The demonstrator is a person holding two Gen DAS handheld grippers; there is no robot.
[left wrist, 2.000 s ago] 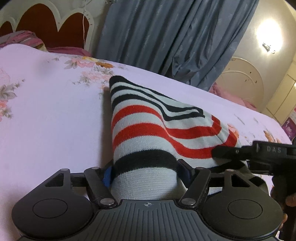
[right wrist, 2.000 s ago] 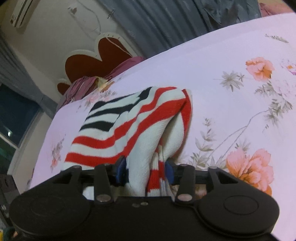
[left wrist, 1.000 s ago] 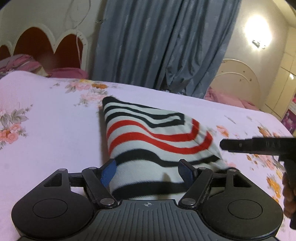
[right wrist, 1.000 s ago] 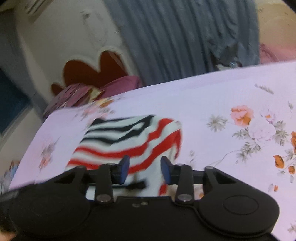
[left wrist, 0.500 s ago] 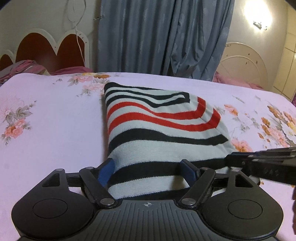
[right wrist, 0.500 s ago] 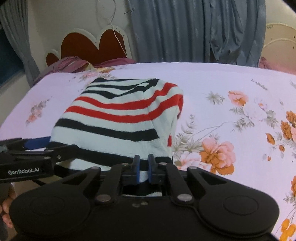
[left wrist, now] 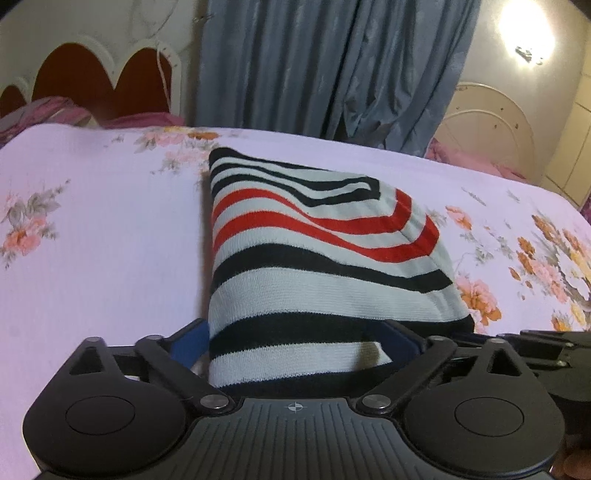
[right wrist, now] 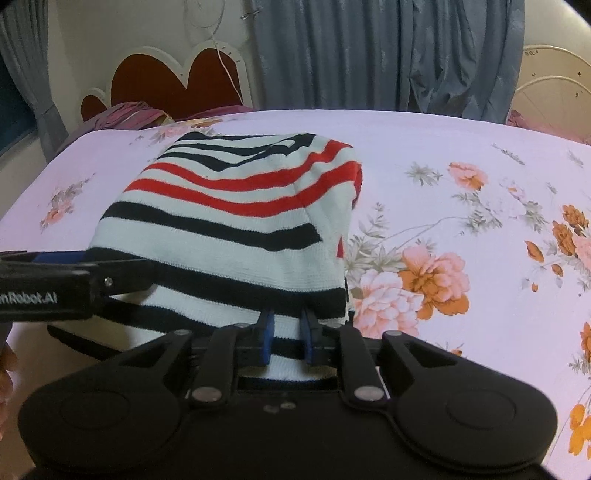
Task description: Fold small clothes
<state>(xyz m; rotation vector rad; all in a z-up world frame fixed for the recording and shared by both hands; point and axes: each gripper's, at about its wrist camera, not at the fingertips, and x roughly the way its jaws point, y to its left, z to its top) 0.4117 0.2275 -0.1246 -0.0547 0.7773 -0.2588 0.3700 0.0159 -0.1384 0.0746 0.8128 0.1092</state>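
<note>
- The striped garment (left wrist: 314,266), white with black and red bands, lies partly folded on the bed (left wrist: 103,236), its near hem raised toward both cameras.
- The left tool (left wrist: 295,343) has its blue pads spread wide with the near edge of the garment lying between them; the pads look apart from the cloth, so I judge it open, not pinching.
- The right tool (right wrist: 286,332) has its pads drawn close together on the hem at the garment's right near corner, gripping a thin layer of it.
- Holding that corner likely keeps the top layer taut and lined up while the fold is set; the left tool sits ready at the other side of the same edge.
- The sheet is pale pink with orange and pink flowers, soft, so cloth will sink a little rather than slide.
- Behind stand a scalloped red headboard (right wrist: 177,85), grey-blue curtains (left wrist: 325,70), and a lit wall lamp (left wrist: 528,29).
</note>
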